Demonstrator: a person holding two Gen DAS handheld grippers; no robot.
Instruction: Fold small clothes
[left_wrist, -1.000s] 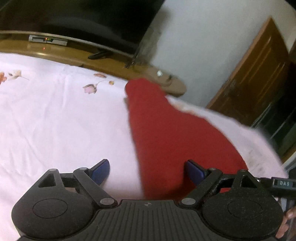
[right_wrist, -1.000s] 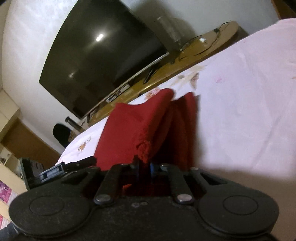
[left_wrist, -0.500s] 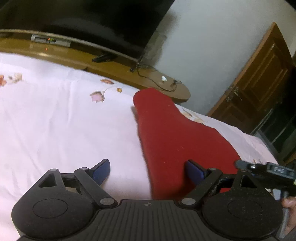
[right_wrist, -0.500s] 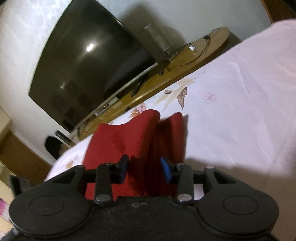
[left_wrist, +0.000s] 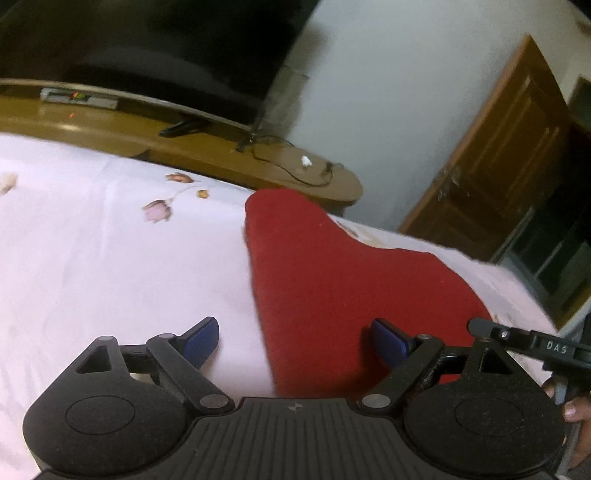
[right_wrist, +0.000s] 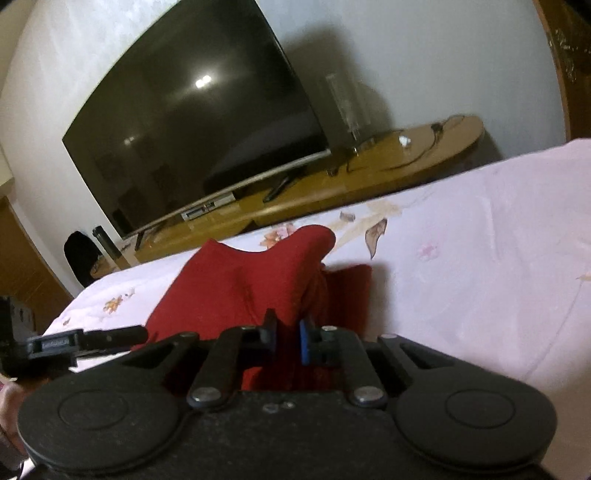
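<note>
Red garment (right_wrist: 236, 291), one, pinched by right gripper (right_wrist: 287, 338); left gripper (left_wrist: 295, 338) jaws spread.

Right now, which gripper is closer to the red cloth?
Right. The right gripper is shut on the red cloth, pinching a raised fold. The left gripper is open over its near edge, not gripping it.

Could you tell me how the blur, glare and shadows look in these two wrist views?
Left wrist view: the television and wooden door are smeared by motion blur; the red garment is softly lit. Right wrist view: a ceiling light glares on the television; the right gripper and lifted red garment cast dark shadow on the bedsheet; fisheye bends the edges.
</note>
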